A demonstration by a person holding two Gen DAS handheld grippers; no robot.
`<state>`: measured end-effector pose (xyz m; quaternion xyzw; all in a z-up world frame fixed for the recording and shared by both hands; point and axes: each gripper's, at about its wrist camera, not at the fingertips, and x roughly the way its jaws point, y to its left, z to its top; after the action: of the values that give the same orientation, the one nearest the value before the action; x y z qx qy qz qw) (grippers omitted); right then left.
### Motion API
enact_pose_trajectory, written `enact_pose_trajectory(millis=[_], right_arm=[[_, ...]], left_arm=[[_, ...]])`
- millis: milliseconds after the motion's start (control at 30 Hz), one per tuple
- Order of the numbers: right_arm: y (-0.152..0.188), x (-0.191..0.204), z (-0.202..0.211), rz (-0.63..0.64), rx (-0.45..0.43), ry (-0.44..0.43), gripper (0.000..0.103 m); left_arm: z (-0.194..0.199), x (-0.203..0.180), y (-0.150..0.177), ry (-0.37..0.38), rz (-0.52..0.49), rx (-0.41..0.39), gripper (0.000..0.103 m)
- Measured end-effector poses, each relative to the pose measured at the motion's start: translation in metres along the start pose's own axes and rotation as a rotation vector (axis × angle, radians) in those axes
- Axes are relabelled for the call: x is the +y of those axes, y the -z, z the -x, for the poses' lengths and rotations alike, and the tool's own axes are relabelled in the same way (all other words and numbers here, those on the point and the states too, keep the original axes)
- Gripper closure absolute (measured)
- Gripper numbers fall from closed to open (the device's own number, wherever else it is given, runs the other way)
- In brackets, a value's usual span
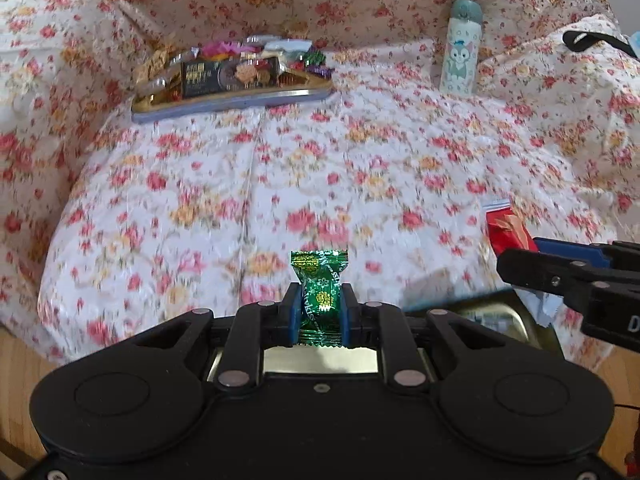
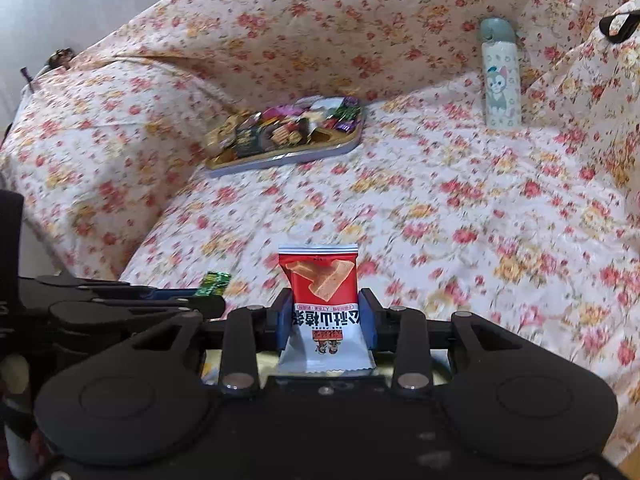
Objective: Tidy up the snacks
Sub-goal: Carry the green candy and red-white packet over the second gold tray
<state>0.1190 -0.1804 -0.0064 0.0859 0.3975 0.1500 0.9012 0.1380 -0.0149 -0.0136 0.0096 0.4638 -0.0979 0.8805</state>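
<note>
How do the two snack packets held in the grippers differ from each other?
The green candy packet in the left gripper is shiny metallic foil with a floral print; the red-and-white snack packet in the right gripper looks matte and shows printed wafer bars and text. The green candy packet looks narrower than the red-and-white one. Both are sealed, crimp-edged, stand upright and are clamped between blue pads.

Snack tray lies on sofa, seemingly left of bottle.

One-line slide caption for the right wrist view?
Right gripper holds a red snack packet above a floral bedspread, with a snack tray and bottle beyond.
</note>
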Motion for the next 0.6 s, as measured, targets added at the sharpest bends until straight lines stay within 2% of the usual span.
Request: enact_pose_trajectory(millis=[367,600], right_arm=[[0.030,0.005,0.006,0.018,0.129,-0.049,0.066],[0.049,0.003,-0.004,0.010,0.220,-0.052,0.066]], left_arm=[[-0.008,0.003,0.037,0.046,0.036,0.127,0.078],[-0.026,-0.004,0.041,0.049,0.028,0.168,0.078]])
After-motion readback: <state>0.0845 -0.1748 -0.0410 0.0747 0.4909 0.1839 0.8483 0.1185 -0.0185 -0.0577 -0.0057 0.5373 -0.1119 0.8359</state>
